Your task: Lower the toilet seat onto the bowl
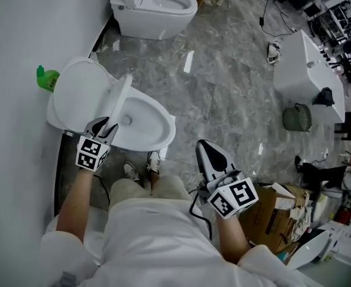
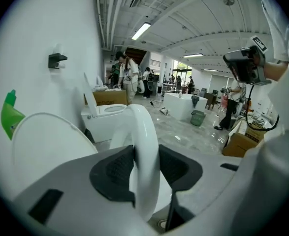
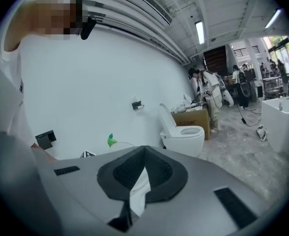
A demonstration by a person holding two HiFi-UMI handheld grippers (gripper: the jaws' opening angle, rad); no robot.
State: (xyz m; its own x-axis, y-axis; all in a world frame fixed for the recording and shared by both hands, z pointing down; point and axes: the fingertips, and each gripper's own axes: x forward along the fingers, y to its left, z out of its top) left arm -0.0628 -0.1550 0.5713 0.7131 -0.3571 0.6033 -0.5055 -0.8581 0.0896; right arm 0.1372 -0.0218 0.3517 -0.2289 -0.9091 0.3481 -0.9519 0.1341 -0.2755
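The white toilet (image 1: 140,121) stands against the left wall with its lid (image 1: 79,97) leaning back. The seat (image 1: 120,94) is raised on edge over the bowl, tilted between lid and rim. My left gripper (image 1: 106,124) reaches in at the seat's near end. In the left gripper view the white seat ring (image 2: 143,132) runs up between the two dark pads of the left gripper (image 2: 146,168), touching both. My right gripper (image 1: 204,145) hangs over the floor to the right of the bowl, holding nothing. In the right gripper view the pads of the right gripper (image 3: 143,166) meet at the tips.
A second toilet (image 1: 154,8) stands further along the wall. A green bottle (image 1: 46,78) sits beside the lid. A white tub (image 1: 310,76), a green bin (image 1: 296,117) and a cardboard box (image 1: 271,211) lie to the right. People (image 2: 127,77) stand far back.
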